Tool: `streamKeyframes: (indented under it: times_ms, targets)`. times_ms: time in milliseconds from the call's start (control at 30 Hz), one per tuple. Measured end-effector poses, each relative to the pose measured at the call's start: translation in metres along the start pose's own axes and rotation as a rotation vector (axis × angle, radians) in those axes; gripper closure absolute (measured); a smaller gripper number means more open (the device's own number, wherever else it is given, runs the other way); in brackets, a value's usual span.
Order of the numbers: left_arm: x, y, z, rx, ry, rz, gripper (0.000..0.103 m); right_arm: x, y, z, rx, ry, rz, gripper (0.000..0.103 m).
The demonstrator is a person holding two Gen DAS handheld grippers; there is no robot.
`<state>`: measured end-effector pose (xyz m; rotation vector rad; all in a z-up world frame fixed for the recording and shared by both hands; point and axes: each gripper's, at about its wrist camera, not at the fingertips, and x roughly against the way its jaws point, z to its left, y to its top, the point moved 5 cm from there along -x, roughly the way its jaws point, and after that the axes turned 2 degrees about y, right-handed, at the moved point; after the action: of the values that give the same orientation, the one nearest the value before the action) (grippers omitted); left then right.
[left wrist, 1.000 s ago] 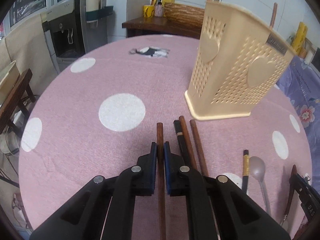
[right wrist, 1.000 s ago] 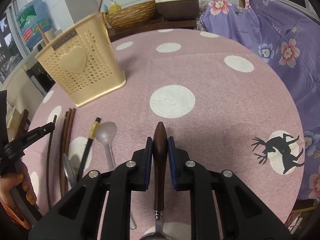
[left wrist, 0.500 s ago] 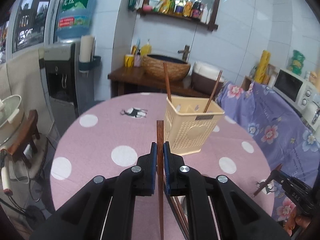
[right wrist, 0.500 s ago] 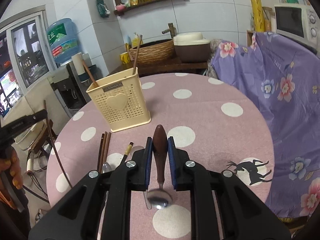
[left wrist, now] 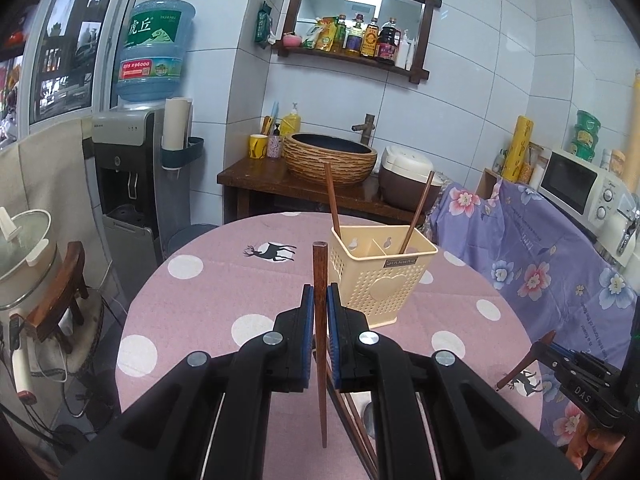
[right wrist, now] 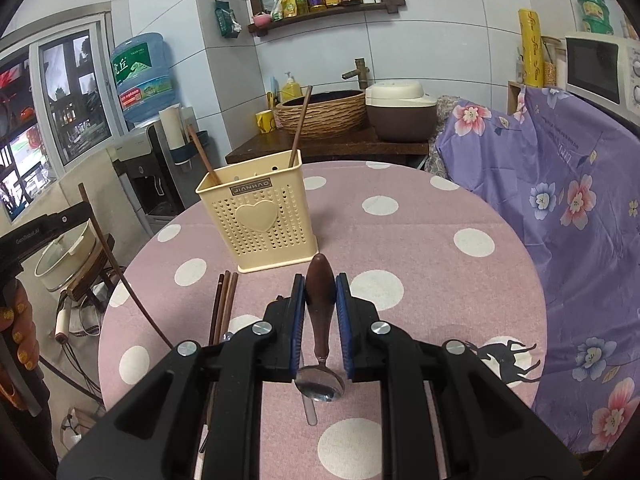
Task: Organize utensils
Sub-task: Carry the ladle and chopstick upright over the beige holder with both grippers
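Brown wooden chopstick point(left wrist: 319, 280) pinched upright in left gripper point(left wrist: 319, 312), clear above the pink dotted table point(left wrist: 208, 280); wooden-handled spoon point(right wrist: 320, 300), bowl hanging down, pinched in right gripper point(right wrist: 320, 300). Cream perforated holder point(right wrist: 260, 216) ahead holds two chopsticks. Risk: long thin chopstick could pivot in the pads, miss a compartment, tip the light holder.

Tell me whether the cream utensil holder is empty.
Not empty. The cream perforated plastic utensil holder stands upright on the table with two brown wooden chopsticks sticking out above its rim.
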<state>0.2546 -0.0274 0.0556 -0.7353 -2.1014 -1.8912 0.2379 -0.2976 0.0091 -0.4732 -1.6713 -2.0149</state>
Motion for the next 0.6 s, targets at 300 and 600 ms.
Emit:
streamKeyframes:
  times_ms: [300, 600]
  targets:
    - [0.004, 0.074, -0.017, 0.007, -0.057, -0.059, 0.095, -0.015, 0.078, 0.032, 0.054, 0.07, -0.034, 0.087]
    - [-0.024, 0.171, -0.037, 0.044, -0.041, -0.14, 0.095, -0.028, 0.217, 0.074, 0.096, 0.066, -0.2, 0.087]
